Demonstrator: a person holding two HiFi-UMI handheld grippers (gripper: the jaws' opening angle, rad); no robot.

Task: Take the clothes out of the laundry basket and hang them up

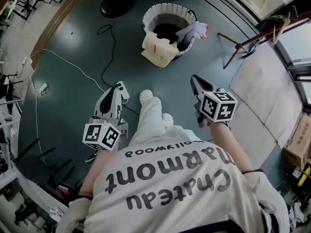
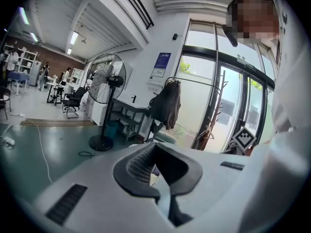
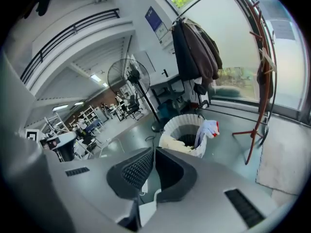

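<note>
- Shut and empty: left hand-held gripper (image 1: 120,86), right hand-held gripper (image 1: 195,78).
- Upper centre of head view: laundry basket (image 1: 160,8), clothes (image 1: 159,50) draped over its rim; ahead of both, seemingly nearer the right.

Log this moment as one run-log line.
left gripper: shut, empty | right gripper: shut, empty | white woven laundry basket: on floor | cream garment, lavender garment: draped over rim
</note>
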